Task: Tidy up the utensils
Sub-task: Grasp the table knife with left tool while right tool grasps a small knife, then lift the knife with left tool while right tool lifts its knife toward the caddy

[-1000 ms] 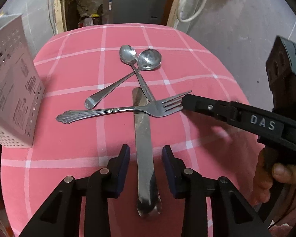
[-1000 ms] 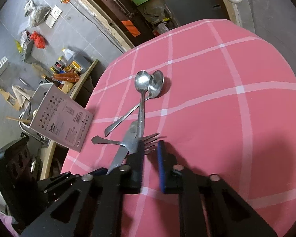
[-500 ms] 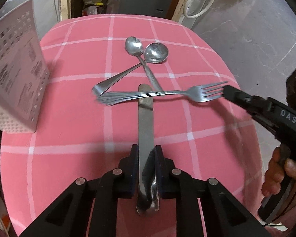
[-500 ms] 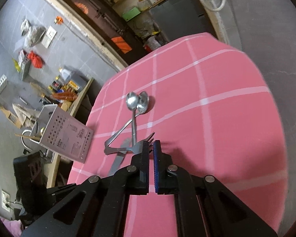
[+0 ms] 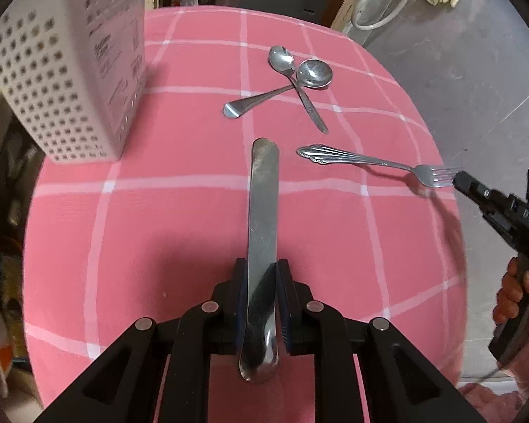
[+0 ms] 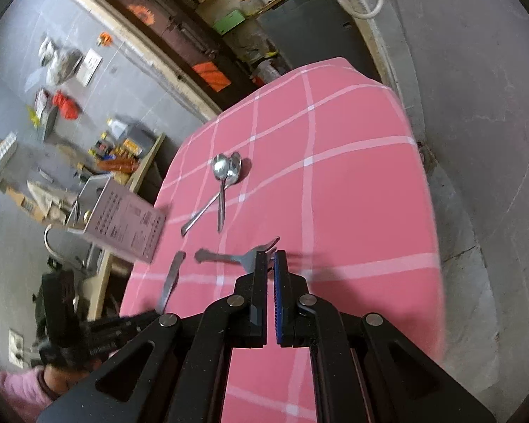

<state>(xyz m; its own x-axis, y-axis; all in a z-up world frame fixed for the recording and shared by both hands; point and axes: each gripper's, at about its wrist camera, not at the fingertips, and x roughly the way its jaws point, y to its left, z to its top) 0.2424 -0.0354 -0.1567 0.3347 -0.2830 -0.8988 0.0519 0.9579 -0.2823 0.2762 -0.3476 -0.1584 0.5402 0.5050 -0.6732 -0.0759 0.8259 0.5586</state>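
A round table (image 5: pixel 180 232) under a pink cloth crossed with white lines fills most of the left wrist view; at the upper left of that frame stands a white perforated utensil holder (image 5: pixel 67 81), square-sided, with printed labels on one face; in the right wrist view it sits at the middle left with handles showing inside it. The left gripper (image 5: pixel 261 303) comes up from the bottom centre, its jaws having just been closing and now clamped on the handle end of a table knife (image 5: pixel 262 211); the knife is plain, flat steel with a rounded tip, dull and a little smudged, pointing up the frame towards the centre. The right gripper (image 6: pixel 269 264) is pinched shut on the tines of a fork (image 5: pixel 370 162), which reaches in from the right edge of the left wrist view; its handle is fluted with a scalloped end and lies just right of the knife tip, apart from it. Above centre lie two spoons (image 5: pixel 292 81), polished and shiny, bowls side by side, handles crossing in an X. A hand (image 5: pixel 518 296) grips the right tool at the lower right edge.
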